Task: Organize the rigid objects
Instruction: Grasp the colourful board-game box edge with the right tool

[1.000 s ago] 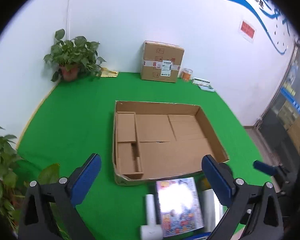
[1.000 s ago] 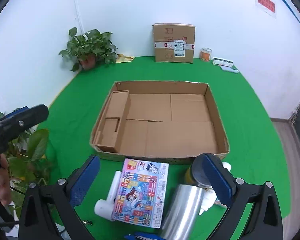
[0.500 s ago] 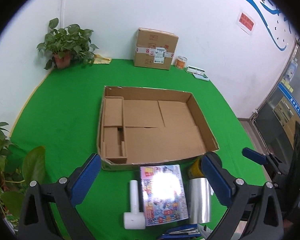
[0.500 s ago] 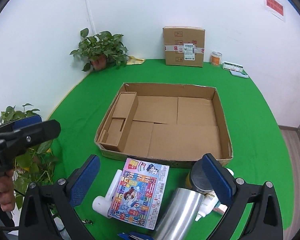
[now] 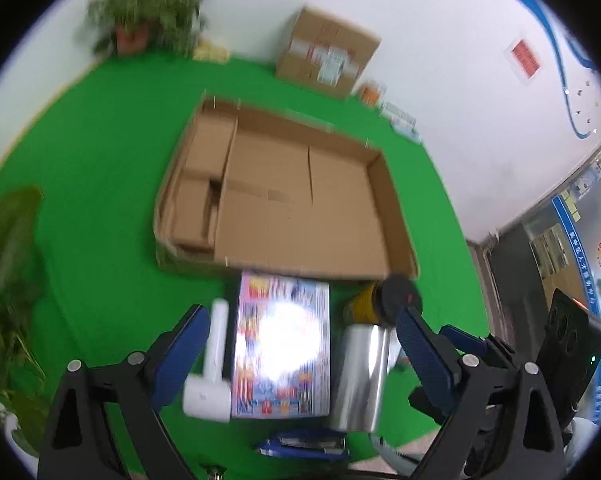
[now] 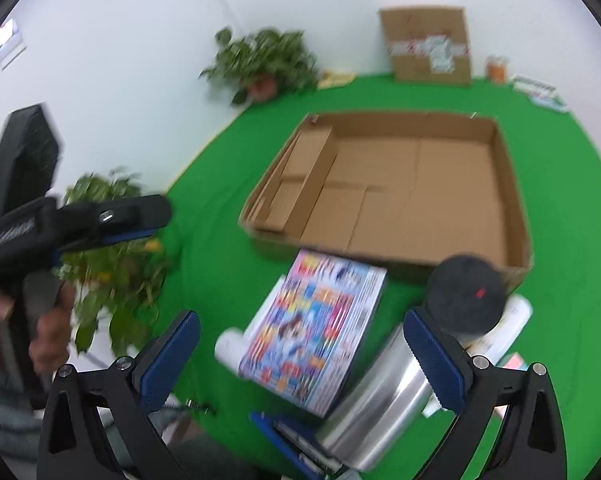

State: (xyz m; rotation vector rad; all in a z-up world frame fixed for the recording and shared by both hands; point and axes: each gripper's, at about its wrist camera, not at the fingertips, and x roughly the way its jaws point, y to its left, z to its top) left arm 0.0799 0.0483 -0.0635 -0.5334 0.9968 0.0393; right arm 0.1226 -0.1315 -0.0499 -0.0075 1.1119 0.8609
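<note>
Left wrist view: the left gripper (image 5: pixel 300 344) hangs over the near edge of the green desk (image 5: pixel 100 168) with its 2 blue-padded fingers (image 5: pixel 180 344) spread wide and nothing between them. The landmark is the shallow cardboard tray (image 5: pixel 396 216) lying flat in the middle of the desk, with a narrow divided strip along its left side. Just in front of the tray's near wall lies a colourful flat box (image 5: pixel 282 344), glare washing out its centre. Touching the box's left edge is a white mallet (image 5: pixel 214 364), handle pointing toward the tray. To the right of the box lies a shiny metal cylinder (image 5: pixel 360 376), and at its far end, near the tray's front right corner, a black round lid (image 5: pixel 398 294) sits over something yellow (image 5: pixel 360 306). A blue flat item (image 5: pixel 304 446) lies nearer the camera than the box. Beyond the tray, against the wall, stand a taped carton (image 5: pixel 328 54) and a potted plant (image 5: pixel 148 12).

Right wrist view: the right gripper (image 6: pixel 300 356) is likewise wide open and holds nothing. The flat box (image 6: pixel 320 328) lies in front of the tray (image 6: pixel 512 200), tilted, with the metal cylinder (image 6: pixel 380 400) beside it on the right and the black lid (image 6: pixel 464 292) by the tray's front right corner. A white bottle (image 6: pixel 504 324) lies just behind the lid. Far left of the tray, a hand (image 6: pixel 40 320) grips the other gripper's handle beside a leafy plant (image 6: pixel 112 240). The picture is blurred.
</note>
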